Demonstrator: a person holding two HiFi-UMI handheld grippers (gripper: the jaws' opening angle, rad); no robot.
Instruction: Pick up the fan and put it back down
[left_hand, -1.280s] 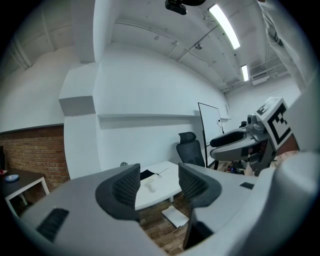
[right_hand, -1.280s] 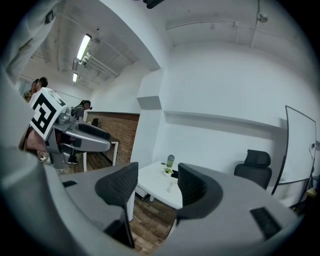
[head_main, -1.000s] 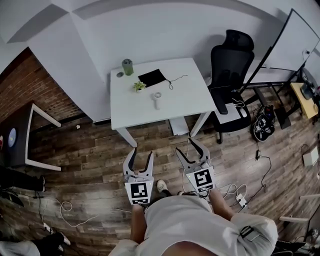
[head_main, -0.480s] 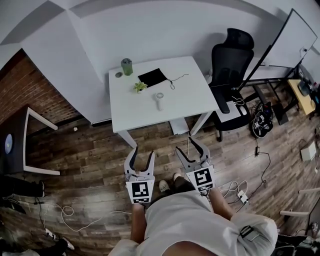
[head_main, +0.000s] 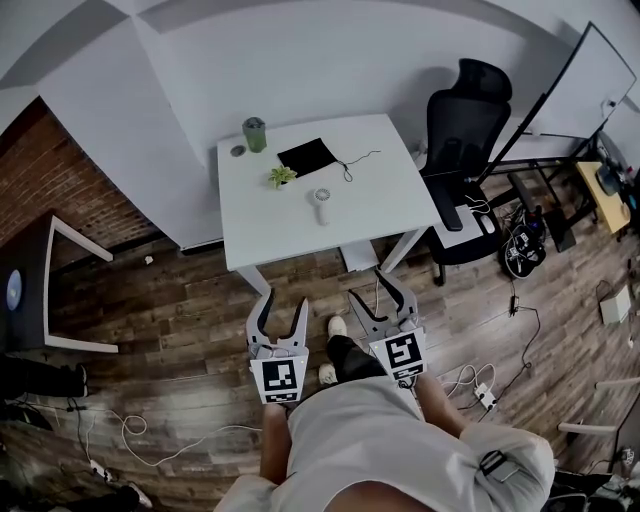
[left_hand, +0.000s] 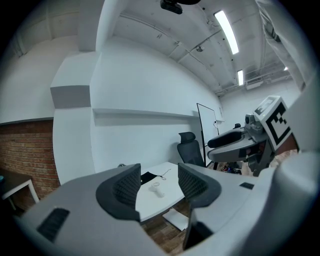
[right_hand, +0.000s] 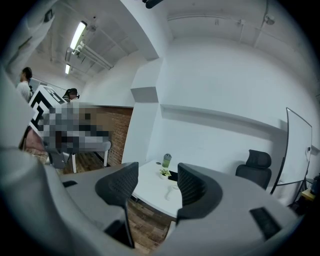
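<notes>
White and small, the handheld fan (head_main: 320, 203) lies flat near the middle of the white square table (head_main: 385, 215), its round head away from you, untouched. You're on the approach: the left gripper (head_main: 282, 304) and right gripper (head_main: 383, 300) hang short of the table, jaws apart and empty. Next, reach in and line one gripper up on the handle.

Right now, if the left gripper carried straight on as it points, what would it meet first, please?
Probably the white rectangular table, near the small white handheld fan lying on it; depth is unclear.
</notes>
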